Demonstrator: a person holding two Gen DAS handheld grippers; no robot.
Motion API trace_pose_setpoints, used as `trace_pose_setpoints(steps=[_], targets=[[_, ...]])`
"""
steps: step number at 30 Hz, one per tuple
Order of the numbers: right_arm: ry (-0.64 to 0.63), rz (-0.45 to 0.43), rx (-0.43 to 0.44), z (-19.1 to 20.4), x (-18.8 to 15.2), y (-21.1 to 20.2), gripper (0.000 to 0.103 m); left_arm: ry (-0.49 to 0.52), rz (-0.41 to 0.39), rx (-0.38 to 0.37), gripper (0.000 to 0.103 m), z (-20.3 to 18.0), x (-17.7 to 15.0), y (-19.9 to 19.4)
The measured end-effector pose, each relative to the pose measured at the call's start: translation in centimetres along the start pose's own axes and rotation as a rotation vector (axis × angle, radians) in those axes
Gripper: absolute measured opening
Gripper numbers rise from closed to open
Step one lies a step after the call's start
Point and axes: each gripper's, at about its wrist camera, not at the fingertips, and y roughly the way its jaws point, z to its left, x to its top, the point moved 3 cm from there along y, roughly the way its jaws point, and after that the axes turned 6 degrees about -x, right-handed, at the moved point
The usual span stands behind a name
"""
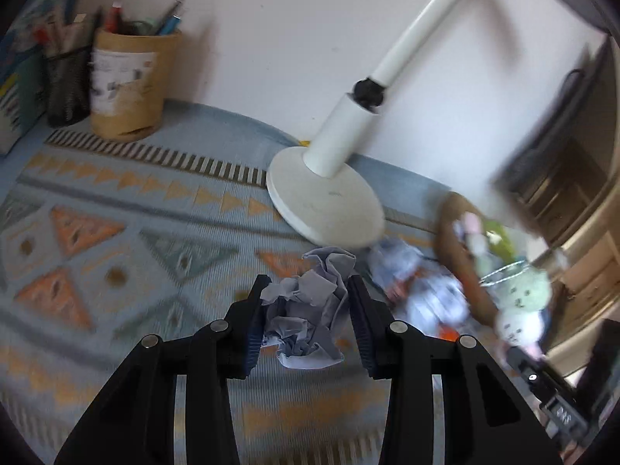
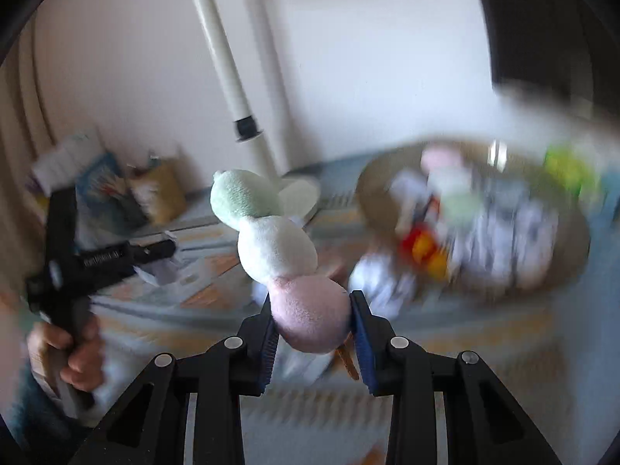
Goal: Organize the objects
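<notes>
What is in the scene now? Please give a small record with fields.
left gripper: shut on crumpled paper
right gripper: shut on plush toy, by its pink end
basket: brown, holds mixed items, blurred
lamp: white, round base on patterned cloth
pen holders: at the wall, far left

Both grippers, left gripper [image 1: 308,312] and right gripper [image 2: 314,319], clamped
</notes>
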Motion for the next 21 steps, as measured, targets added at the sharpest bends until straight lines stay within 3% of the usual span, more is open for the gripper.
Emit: trace_pose_setpoints(steps=[5, 7, 9, 10, 13, 16, 17, 18, 21], targets=[[0.412, 0.268, 0.381, -2.8, -5.6, 0.5, 0.034, -0.078, -0.016, -0.03, 0.037, 1.0, -5.6, -3.6], [0.524, 0.29, 0.523, -3.0, -7.2, 0.9, 0.036, -0.087, -0.005, -0.015, 0.037, 1.5, -7.3, -3.9], [0.611, 0.3, 0.571, -3.5, -8.3, 1.3, 0.037, -0.119, 0.011, -0.036, 0.037, 2.4, -8.4, -4.0], [0.624, 0.301, 0.567, -3.5, -8.6, 1.4, 0.037, -0.135, 0.009, -0.035, 0.037, 3.0, -8.8, -3.9], [0.649, 0.35, 0.514, -4.1, -9.8, 2.1, 0.053, -0.16, -0.013, -0.032, 0.038, 4.1, -9.4, -4.2], [0.665, 0.353, 0.464, -4.8, -10.6, 1.7, 0.055, -0.15, -0.045, -0.024, 0.038, 3.9, -9.6, -4.6], [0.618, 0.333, 0.407, -4.8, -10.3, 1.2, 0.055, -0.141, -0.044, -0.009, 0.039, 3.8, -9.8, -4.5], [0.531, 0.288, 0.294, -4.7, -9.8, 0.1, 0.055, -0.134, -0.039, -0.005, 0.041, 3.6, -9.8, -4.4], [0.323, 0.197, 0.081, -3.7, -8.4, -1.8, 0.064, -0.102, -0.041, 0.015, 0.043, 3.1, -9.9, -4.4]])
